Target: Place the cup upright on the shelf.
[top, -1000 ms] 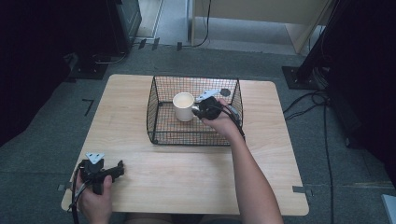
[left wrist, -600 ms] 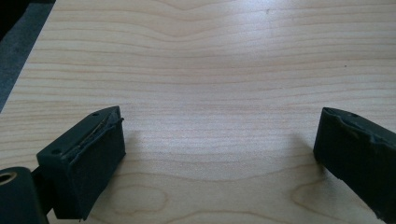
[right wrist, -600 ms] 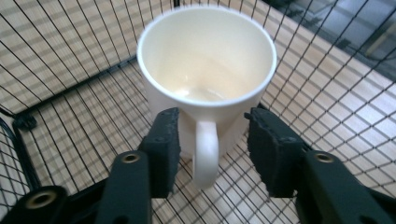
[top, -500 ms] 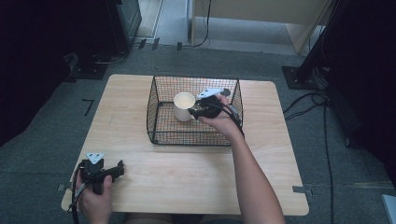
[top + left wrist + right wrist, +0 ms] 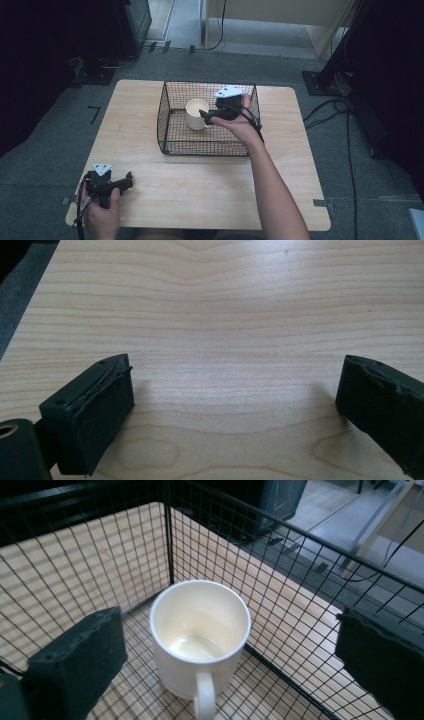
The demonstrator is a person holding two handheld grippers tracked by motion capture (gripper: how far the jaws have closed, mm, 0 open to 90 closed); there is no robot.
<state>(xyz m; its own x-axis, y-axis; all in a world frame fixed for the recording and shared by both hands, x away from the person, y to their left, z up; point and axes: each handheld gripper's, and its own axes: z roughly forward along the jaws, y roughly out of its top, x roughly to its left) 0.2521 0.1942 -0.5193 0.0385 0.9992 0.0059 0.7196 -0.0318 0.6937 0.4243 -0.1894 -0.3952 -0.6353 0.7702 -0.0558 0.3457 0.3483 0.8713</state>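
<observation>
- The white mug (image 5: 200,635) stands upright in the wire basket (image 5: 172,95), mouth up, near a back corner of it, on the wooden counter (image 5: 200,180).
- In the right gripper view its handle points toward the camera.
- No writing or label can be read on it.
- The right claw (image 5: 206,117) hovers over the basket beside the mug; its jaws have just been opening and stand wide, with nothing pressed between them.
- The left claw (image 5: 127,180) rests released on the counter's near left corner, well apart from the basket.

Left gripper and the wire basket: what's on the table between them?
Nothing: in the high view only bare wooden table separates the left gripper from the wire basket. The left gripper view shows bare wood ahead of its open jaws.
</observation>
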